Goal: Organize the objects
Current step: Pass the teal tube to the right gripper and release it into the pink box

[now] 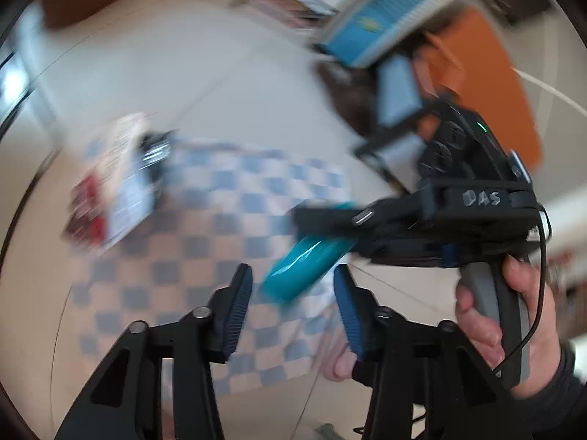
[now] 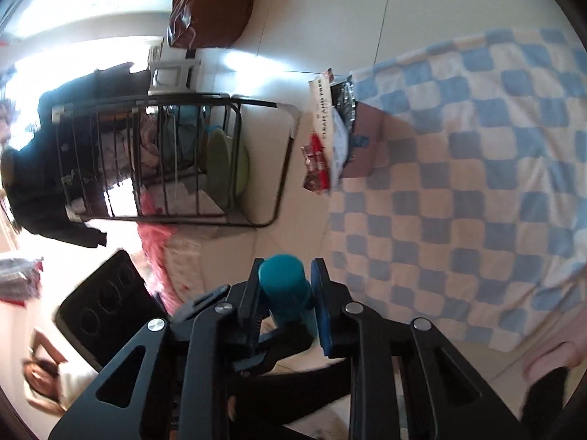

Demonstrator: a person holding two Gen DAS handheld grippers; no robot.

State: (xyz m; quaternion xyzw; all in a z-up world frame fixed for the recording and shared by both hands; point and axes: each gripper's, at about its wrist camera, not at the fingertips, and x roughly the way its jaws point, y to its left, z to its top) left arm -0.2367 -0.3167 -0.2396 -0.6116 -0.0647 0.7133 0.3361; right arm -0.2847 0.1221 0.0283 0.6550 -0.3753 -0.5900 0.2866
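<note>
A teal cylindrical bottle (image 2: 284, 289) sits between the two pads of my right gripper (image 2: 284, 286), which is shut on it and holds it above the floor. In the blurred left wrist view the same teal bottle (image 1: 308, 266) hangs tilted from the right gripper (image 1: 326, 220), just beyond my left gripper (image 1: 293, 286). The left gripper is open and empty, its fingertips either side of the bottle's lower end without touching it. A blue-and-cream checkered cloth (image 2: 477, 190) lies on the floor, also in the left wrist view (image 1: 220, 220).
A small cardboard box with packets and papers (image 2: 341, 135) stands on the cloth's edge, also seen blurred in the left wrist view (image 1: 121, 183). A black wire rack (image 2: 165, 161) holds plates and cloths. A brown bag (image 2: 212, 7) lies beyond. An orange board (image 1: 488, 84) and blue box (image 1: 378, 18) stand at the back right.
</note>
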